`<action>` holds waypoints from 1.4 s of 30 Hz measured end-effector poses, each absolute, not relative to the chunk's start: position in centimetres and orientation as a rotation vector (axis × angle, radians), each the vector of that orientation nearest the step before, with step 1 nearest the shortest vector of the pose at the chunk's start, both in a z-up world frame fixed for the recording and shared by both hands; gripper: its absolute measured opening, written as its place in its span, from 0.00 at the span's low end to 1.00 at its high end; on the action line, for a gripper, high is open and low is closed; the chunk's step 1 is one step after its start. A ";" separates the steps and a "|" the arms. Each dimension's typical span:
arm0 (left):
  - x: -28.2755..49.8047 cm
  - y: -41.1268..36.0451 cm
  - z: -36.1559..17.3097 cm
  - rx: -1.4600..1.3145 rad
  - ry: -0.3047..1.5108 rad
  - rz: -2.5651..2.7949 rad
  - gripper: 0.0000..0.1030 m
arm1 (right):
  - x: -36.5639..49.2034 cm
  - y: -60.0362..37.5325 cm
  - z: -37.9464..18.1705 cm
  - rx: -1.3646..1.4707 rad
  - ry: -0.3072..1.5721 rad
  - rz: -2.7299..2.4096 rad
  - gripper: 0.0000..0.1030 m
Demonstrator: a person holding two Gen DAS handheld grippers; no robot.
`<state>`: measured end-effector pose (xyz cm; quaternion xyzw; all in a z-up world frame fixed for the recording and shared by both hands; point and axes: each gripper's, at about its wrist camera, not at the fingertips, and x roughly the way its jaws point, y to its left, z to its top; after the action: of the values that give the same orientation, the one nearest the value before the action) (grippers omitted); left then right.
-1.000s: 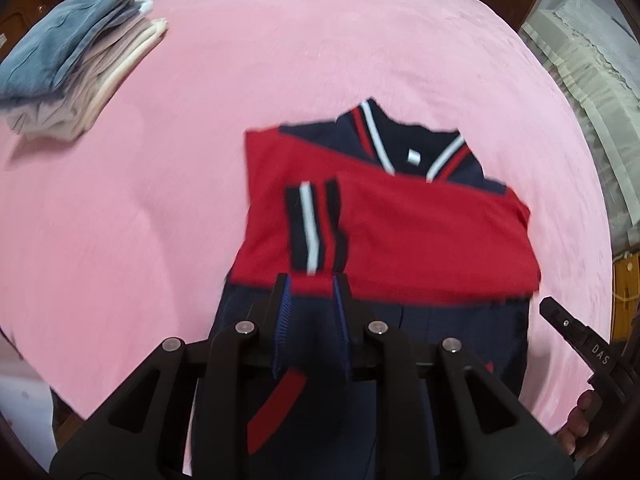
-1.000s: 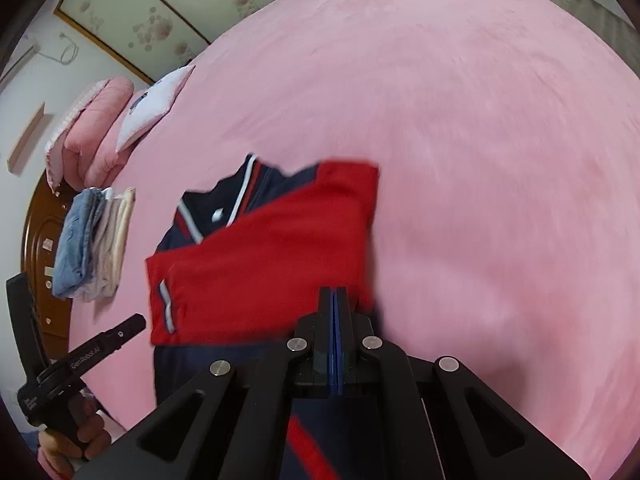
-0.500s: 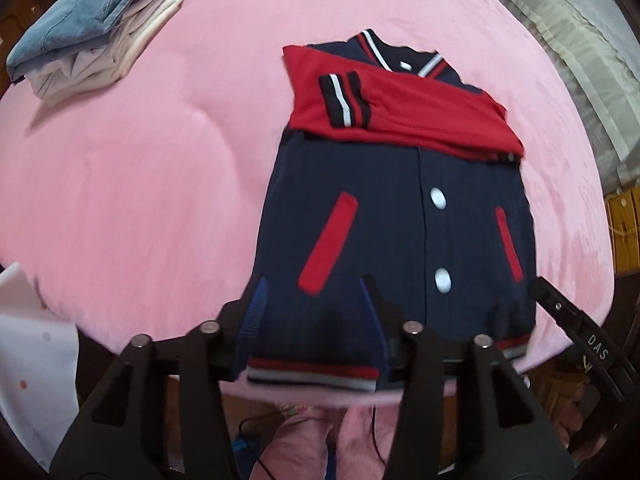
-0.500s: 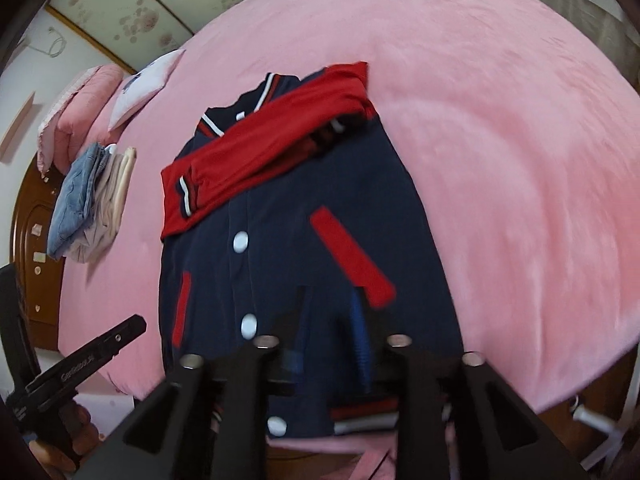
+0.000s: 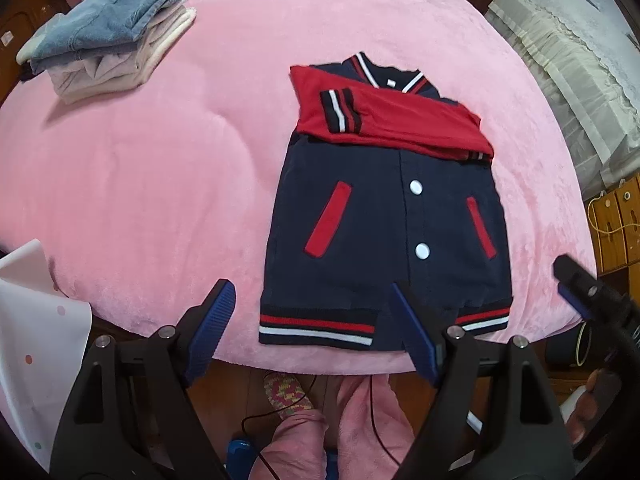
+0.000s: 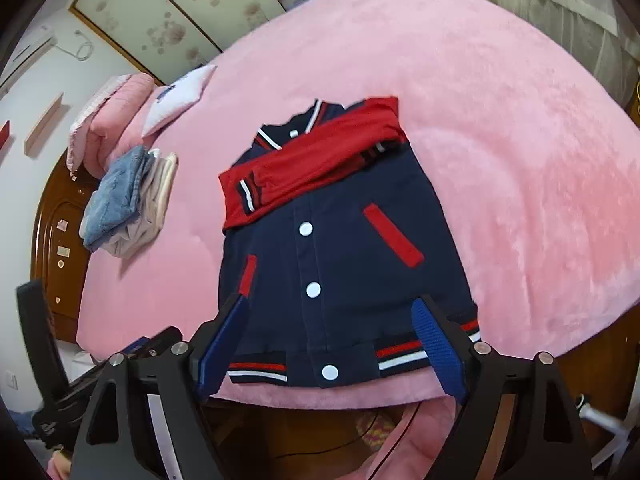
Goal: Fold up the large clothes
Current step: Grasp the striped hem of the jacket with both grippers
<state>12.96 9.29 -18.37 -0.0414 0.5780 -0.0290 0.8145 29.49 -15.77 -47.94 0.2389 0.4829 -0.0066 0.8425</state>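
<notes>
Now both sleeves [image 5: 384,120] lie folded across the varsity jacket [image 5: 384,216]; left gripper [image 5: 316,332] and right gripper [image 6: 332,344] have backed off to the near hem [image 6: 396,354], jaws opening, empty.

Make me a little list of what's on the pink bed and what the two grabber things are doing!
surface: pink bed cover
main garment: navy jacket lying flat, front up, snaps closed
sleeves: red sleeves folded across the chest
hem: striped hem at the bed's near edge
other clothes: folded stack, apart from the jacket
left hand-held gripper: jaws opening, nothing between them
right hand-held gripper: jaws opening, nothing gripped
</notes>
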 end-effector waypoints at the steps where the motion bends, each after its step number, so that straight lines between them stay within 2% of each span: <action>1: 12.9 9.5 -18.9 -0.089 1.240 -0.063 0.75 | 29.7 -15.9 -48.0 0.508 1.017 -0.015 0.83; 17: 13.3 14.7 -32.6 -0.349 1.410 -0.095 0.75 | 26.6 -23.0 -60.7 0.695 1.197 -0.179 0.84; 22: 13.3 14.1 -33.9 -0.325 1.395 -0.124 0.80 | 26.7 -24.1 -62.0 0.733 1.197 -0.142 0.83; 27: 13.2 13.2 -34.5 -0.325 1.421 -0.145 0.80 | 27.1 -24.5 -62.9 0.754 1.197 -0.147 0.82; 29: 13.1 12.8 -34.3 -0.328 1.435 -0.149 0.72 | 26.8 -24.4 -62.6 0.760 1.177 -0.136 0.69; 30: 13.2 12.7 -34.3 -0.336 1.435 -0.148 0.70 | 27.4 -24.7 -63.0 0.763 1.171 -0.132 0.66; 32: 13.1 12.2 -34.0 -0.369 1.433 -0.145 0.56 | 27.4 -24.1 -62.7 0.768 1.163 -0.127 0.54; 33: 13.1 12.1 -33.9 -0.382 1.432 -0.138 0.54 | 27.4 -23.8 -62.5 0.773 1.161 -0.128 0.52; 36: 13.1 11.8 -33.1 -0.405 1.419 -0.125 0.39 | 27.6 -23.2 -62.0 0.807 1.147 -0.113 0.35; 38: 13.1 11.7 -32.7 -0.436 1.423 -0.127 0.22 | 28.0 -22.3 -61.5 0.827 1.133 -0.097 0.19; 40: 13.6 11.9 -32.4 -0.481 1.431 -0.112 0.12 | 28.3 -21.7 -60.5 0.829 1.114 -0.080 0.17; 42: 13.8 12.3 -31.9 -0.553 1.432 -0.103 0.10 | 28.9 -20.9 -59.2 0.827 1.089 -0.060 0.17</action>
<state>13.82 12.35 -31.92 -0.2501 0.6476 -0.0464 0.7183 28.91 -20.90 -59.24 0.3818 0.5031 -0.0276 0.7748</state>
